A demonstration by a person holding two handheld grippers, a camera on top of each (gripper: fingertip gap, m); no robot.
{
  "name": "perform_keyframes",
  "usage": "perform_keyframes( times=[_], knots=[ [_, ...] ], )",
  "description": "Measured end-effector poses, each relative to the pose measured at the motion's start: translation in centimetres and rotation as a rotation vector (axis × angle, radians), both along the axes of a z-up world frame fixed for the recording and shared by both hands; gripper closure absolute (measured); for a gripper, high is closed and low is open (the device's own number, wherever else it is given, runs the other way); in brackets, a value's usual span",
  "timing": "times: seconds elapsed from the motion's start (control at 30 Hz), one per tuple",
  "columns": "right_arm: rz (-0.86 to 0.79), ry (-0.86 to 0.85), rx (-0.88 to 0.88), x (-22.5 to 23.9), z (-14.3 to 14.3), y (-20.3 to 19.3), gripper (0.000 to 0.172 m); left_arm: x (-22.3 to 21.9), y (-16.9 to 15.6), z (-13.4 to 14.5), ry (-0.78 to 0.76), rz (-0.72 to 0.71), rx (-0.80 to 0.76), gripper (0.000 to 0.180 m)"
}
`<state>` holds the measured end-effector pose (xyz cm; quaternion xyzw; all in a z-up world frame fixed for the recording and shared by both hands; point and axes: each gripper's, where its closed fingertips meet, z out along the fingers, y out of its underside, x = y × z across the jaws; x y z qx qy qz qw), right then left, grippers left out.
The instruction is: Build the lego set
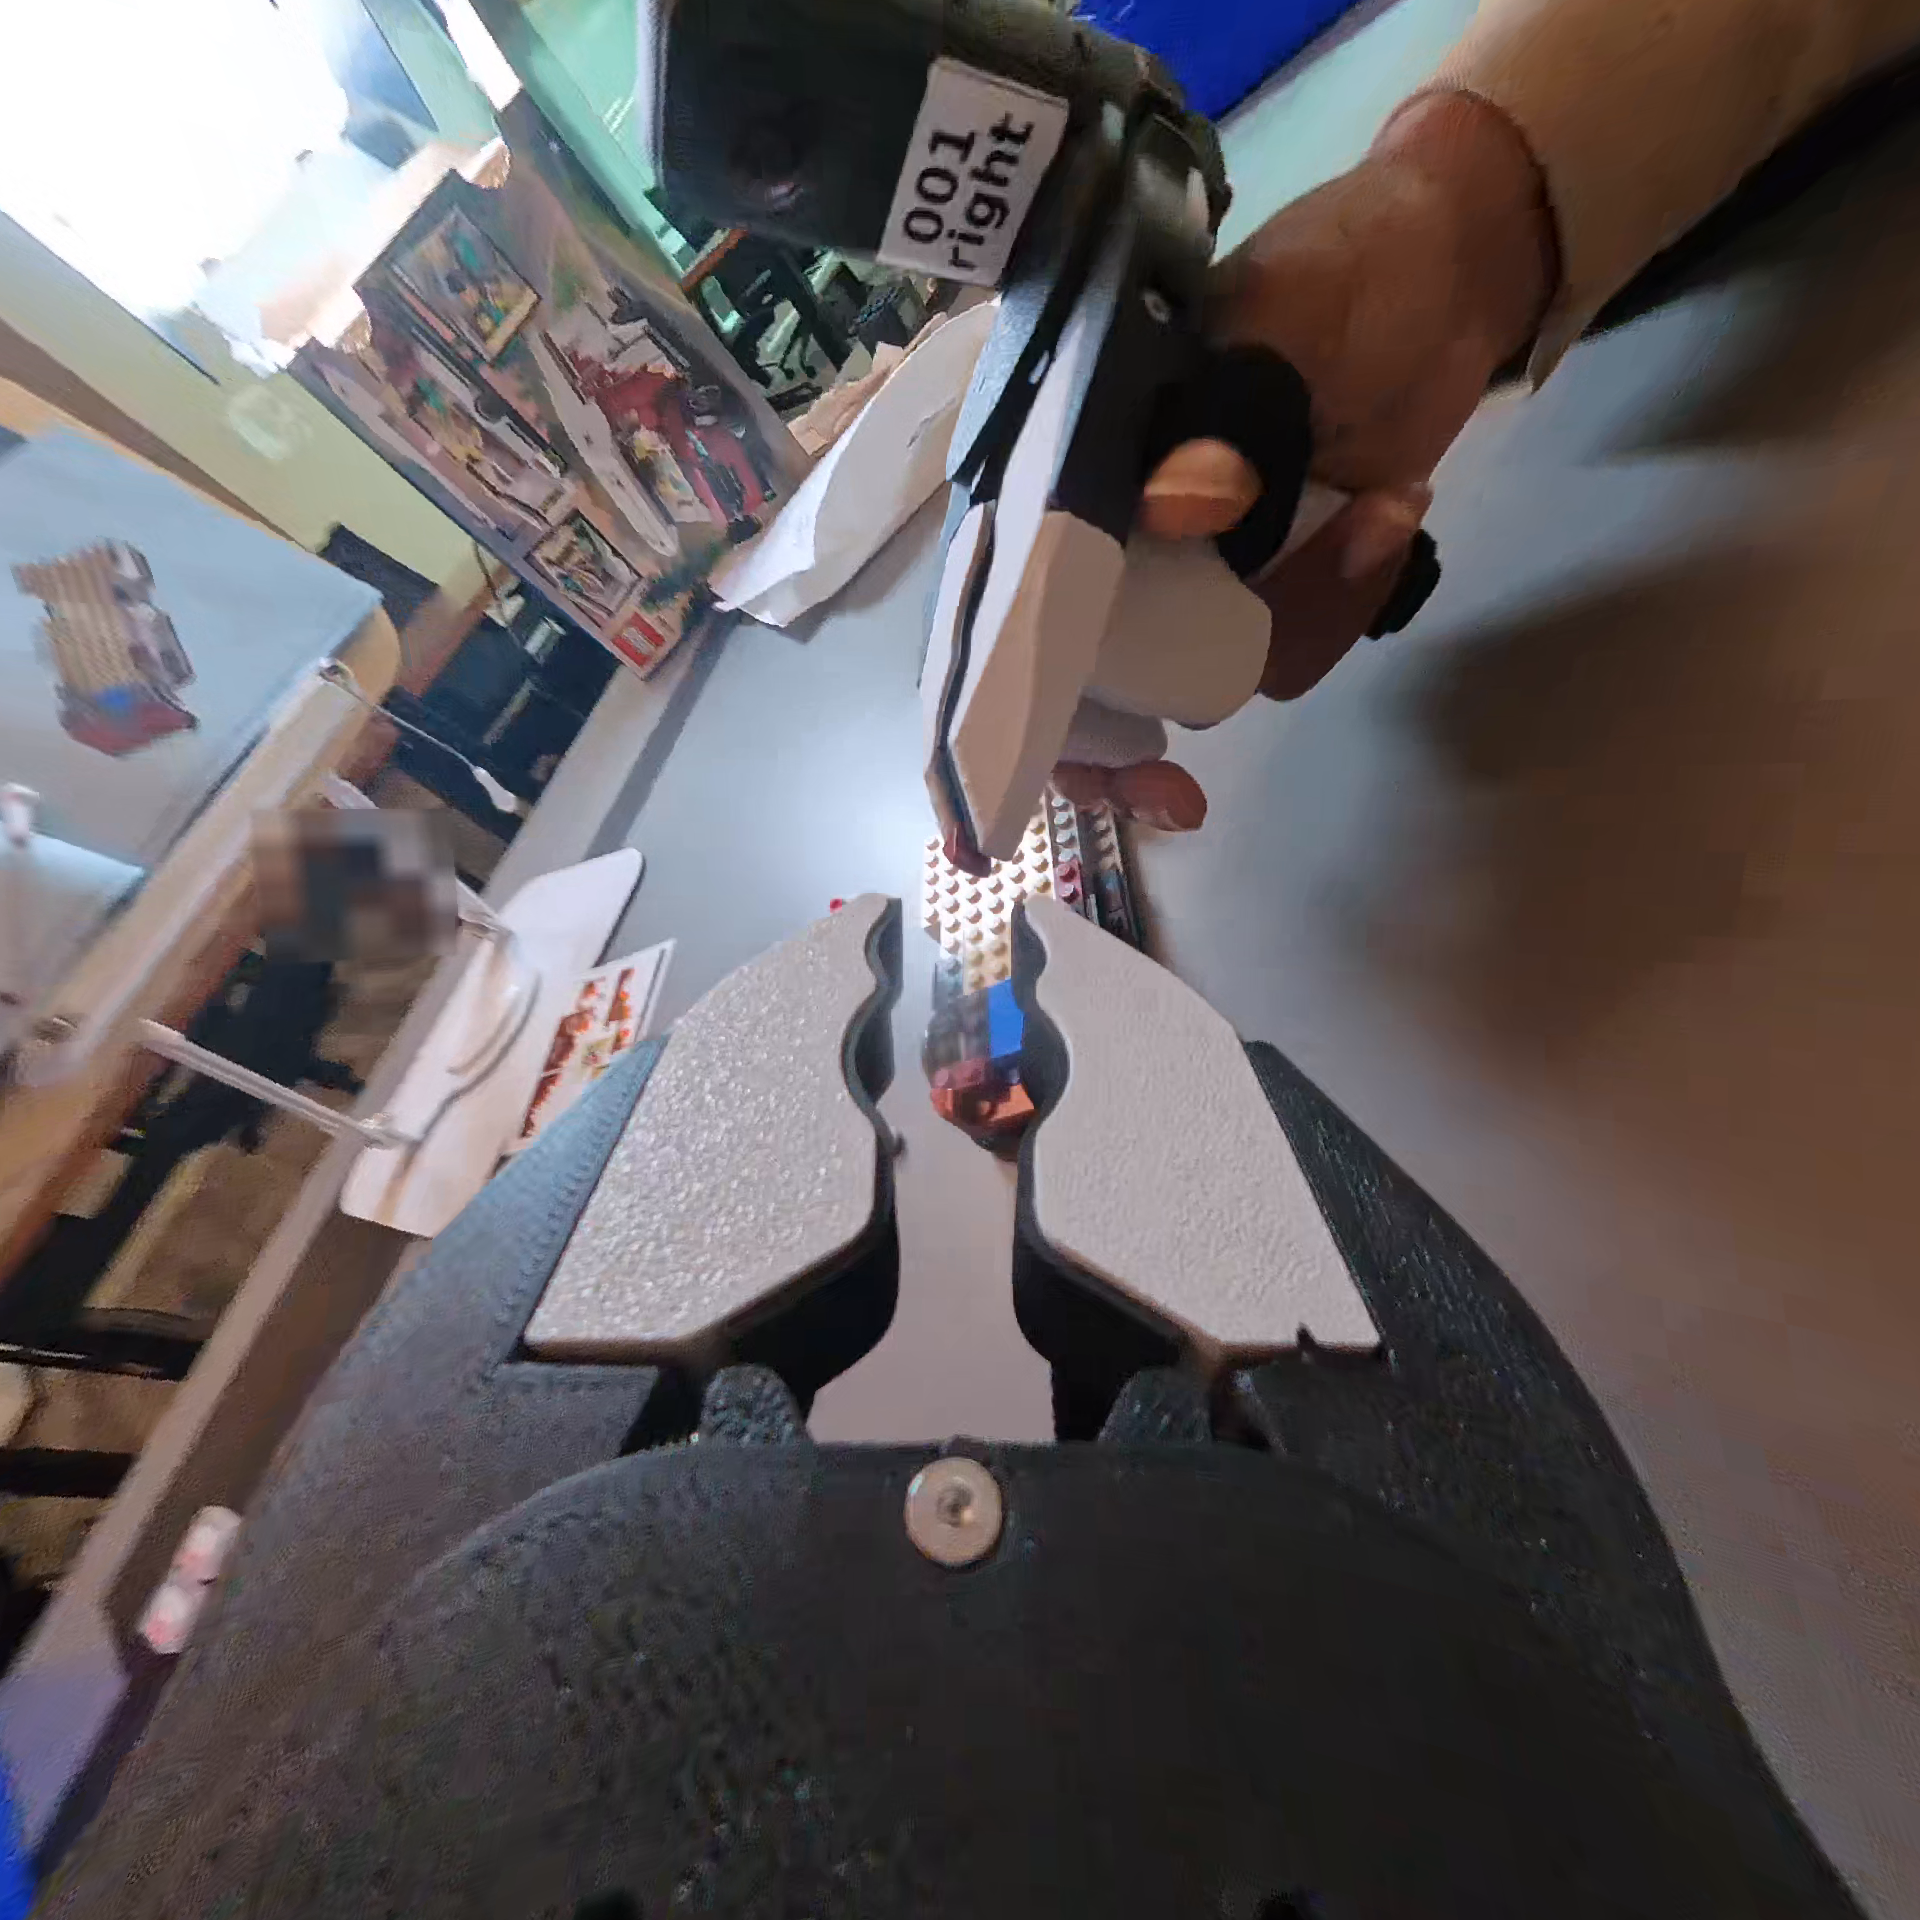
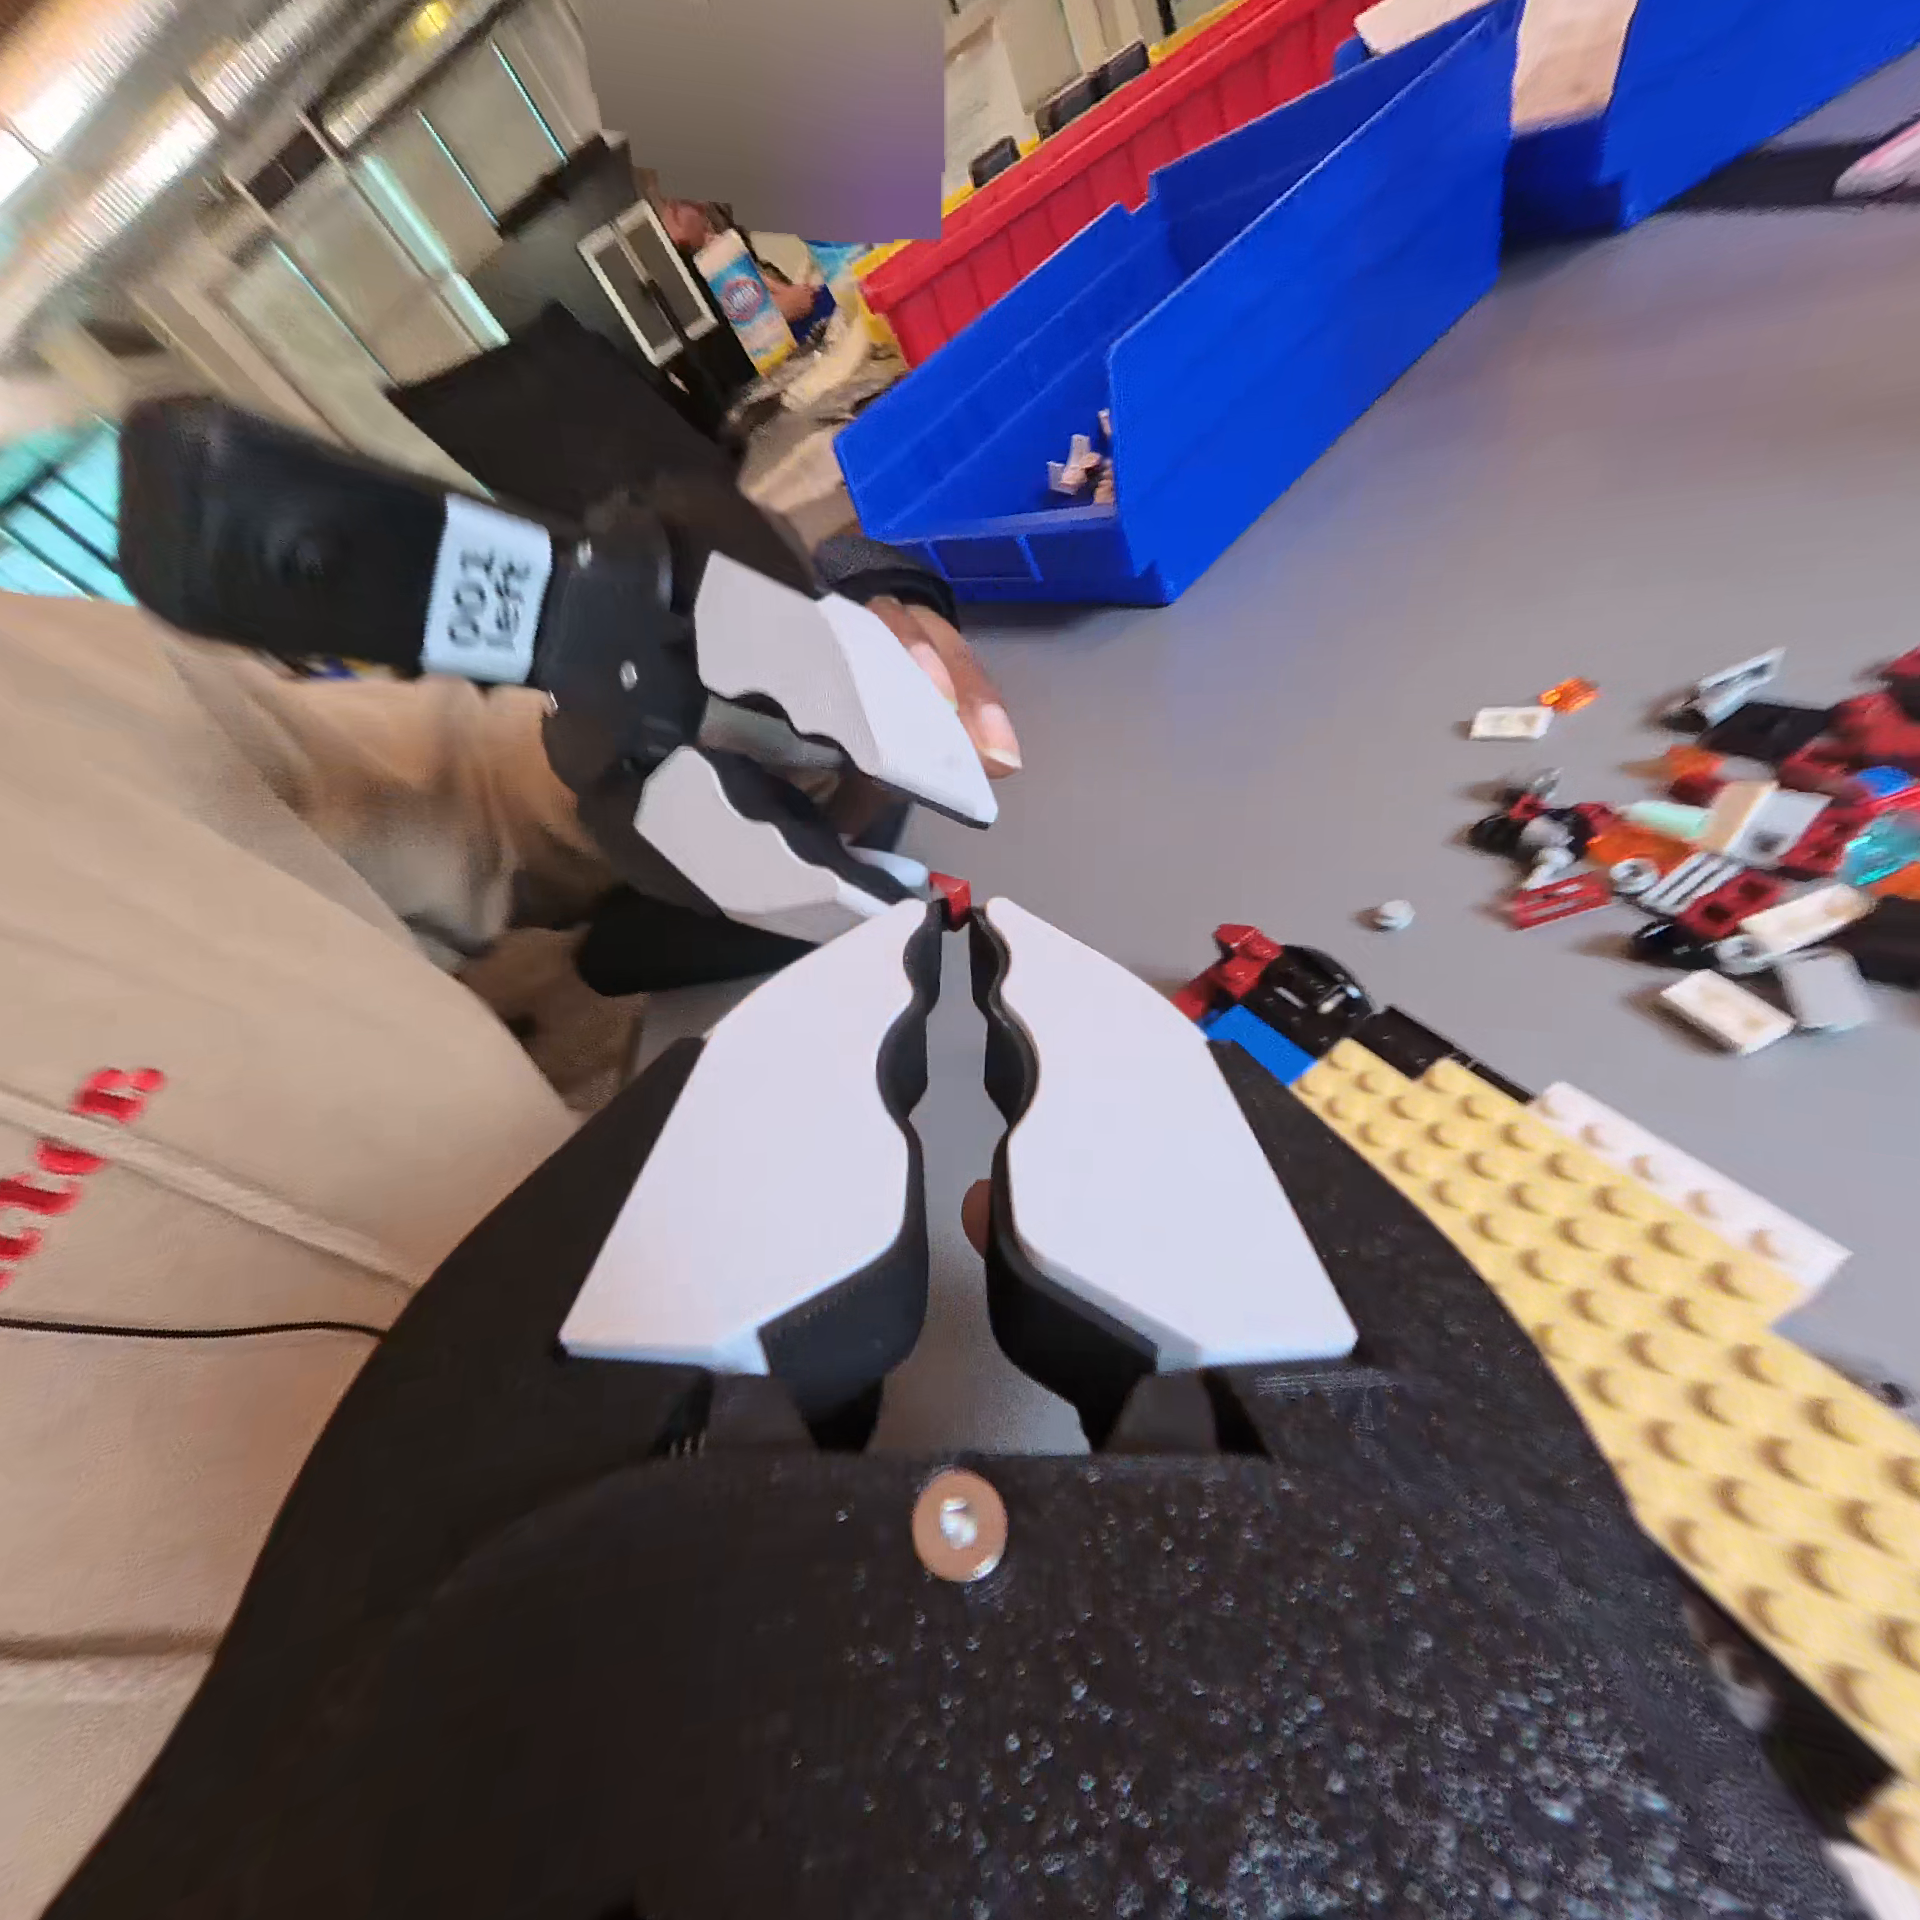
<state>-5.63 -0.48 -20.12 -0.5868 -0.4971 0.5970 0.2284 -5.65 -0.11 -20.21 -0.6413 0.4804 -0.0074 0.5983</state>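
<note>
Right claw (image 2: pixel 957 914) pinches a small red brick (image 2: pixel 952 894) at its tips above the tan studded plate (image 2: pixel 1558 1247) on the bench (image 2: pixel 1351 644); left claw (image 1: pixel 961 930), parted and empty, hangs just beside that brick

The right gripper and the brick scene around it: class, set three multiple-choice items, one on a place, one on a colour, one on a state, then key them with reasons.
1. Where is the tan studded plate?
A. On the grey table
B. Inside a blue bin
C. On the floor

2. What colour is the small brick at the right gripper's fingertips?
A. Yellow
B. Red
C. Green

3. How do the left gripper's fingers stand?
A. Closed on a brick
B. Closed on paper
C. Apart, holding nothing

Key: A, the plate lies flat on the grey surface; B, a red piece is pinched between the tips; C, a clear gap shows between its fingers with nothing in it.
</note>
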Motion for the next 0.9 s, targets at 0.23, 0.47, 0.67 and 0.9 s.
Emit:
perform_keyframes(
  times=[0.23, 0.47, 0.67, 0.9],
  knots=[
    [0.063, -0.059, -0.119, 0.1, -0.7, -1.1, 0.167, 0.9, -0.4, -0.5, 0.209, -0.001, 0.167, 0.166],
    [0.069, -0.073, -0.126, 0.1, -1.0, -1.2, 0.167, 1.1, -0.6, -1.0, 0.248, -0.014, 0.171, 0.173],
    [0.000, -0.098, 0.226, 1.3, -0.5, 2.8, 0.144, -1.6, 0.7, 0.3, -0.197, 0.022, -0.169, 0.173],
    [0.223, -0.418, 0.977, 2.8, -4.3, 6.7, 0.107, -5.1, 2.5, -2.3, -0.470, 0.086, -0.531, 0.173]
  ],
)
